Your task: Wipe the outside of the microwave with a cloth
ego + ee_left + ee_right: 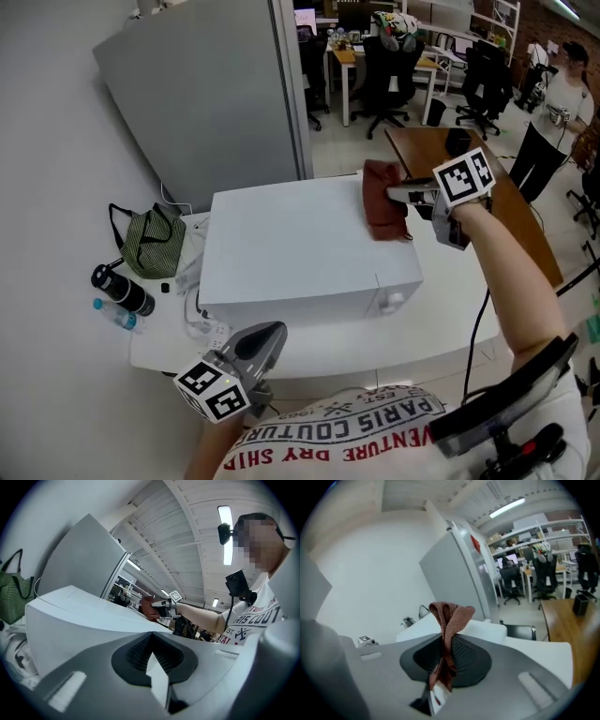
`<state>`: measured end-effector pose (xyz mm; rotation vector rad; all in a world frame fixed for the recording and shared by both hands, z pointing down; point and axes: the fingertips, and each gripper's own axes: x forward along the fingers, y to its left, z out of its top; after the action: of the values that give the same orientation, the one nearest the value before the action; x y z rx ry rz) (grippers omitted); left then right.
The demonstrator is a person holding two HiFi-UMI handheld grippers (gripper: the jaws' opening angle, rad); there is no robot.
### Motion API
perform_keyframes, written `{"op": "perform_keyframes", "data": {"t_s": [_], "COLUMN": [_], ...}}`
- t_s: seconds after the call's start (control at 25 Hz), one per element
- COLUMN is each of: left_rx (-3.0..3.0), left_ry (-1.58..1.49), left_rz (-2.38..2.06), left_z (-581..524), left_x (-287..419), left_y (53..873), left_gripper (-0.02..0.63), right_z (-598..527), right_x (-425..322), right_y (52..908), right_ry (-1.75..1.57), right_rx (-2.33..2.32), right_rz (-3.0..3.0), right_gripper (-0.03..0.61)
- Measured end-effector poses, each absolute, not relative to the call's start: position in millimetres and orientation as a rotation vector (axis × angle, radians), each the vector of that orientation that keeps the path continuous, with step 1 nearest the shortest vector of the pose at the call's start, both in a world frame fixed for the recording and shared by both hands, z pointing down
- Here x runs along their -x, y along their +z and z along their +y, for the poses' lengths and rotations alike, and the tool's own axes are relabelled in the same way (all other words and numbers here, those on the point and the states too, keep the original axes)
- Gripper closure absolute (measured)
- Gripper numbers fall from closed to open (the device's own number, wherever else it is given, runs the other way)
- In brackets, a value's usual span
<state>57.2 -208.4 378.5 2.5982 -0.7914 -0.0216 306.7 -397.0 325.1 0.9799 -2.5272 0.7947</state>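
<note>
Green striped bag (150, 242) on the white table (441, 342), black bottle (122, 289) and blue-capped bottle (113, 313) lying near it, grey partition (206, 94) behind, black office chairs (387, 70) and a brown wooden table (516, 206) farther off

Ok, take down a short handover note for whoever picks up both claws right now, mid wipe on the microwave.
Right claw: shut on the rust-red woven cloth, holding it on top of the white box-shaped microwave, at the right rear corner.
Left claw: shut, empty, held low in front of the microwave and not touching it.
Done: the cloth is picked up and on the top panel. How much has been wiped does not show.
Left: probably the rest of the top, then the front and sides.
</note>
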Motion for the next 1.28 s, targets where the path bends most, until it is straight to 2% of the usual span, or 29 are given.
{"op": "perform_keyframes", "data": {"t_s": [0.28, 0.6, 0.88, 1.08, 1.28], "left_rx": [-2.601, -2.653, -2.651, -2.656, -2.686], "left_ry": [-0.006, -0.043, -0.019, -0.024, -0.048], "left_rz": [-0.795, -0.671, -0.577, -0.566, -0.546], "left_z": [-189, -149, -71, -38, -14], "left_x": [-68, -66, -5, 39, 53], "left_y": [372, 363, 369, 371, 360], "left_gripper": [0.609, 0.609, 0.609, 0.609, 0.609], "right_z": [-260, -128, -32, 9, 37], "right_x": [-266, -199, -140, -129, -113], "right_y": [274, 332, 360, 361, 360], "right_ry": [0.511, 0.476, 0.532, 0.523, 0.5], "right_rx": [-0.785, -0.821, -0.985, -1.189, -1.236], "right_rz": [-3.058, -3.13, -3.07, -3.011, -2.977], "right_gripper": [0.537, 0.532, 0.537, 0.538, 0.538]}}
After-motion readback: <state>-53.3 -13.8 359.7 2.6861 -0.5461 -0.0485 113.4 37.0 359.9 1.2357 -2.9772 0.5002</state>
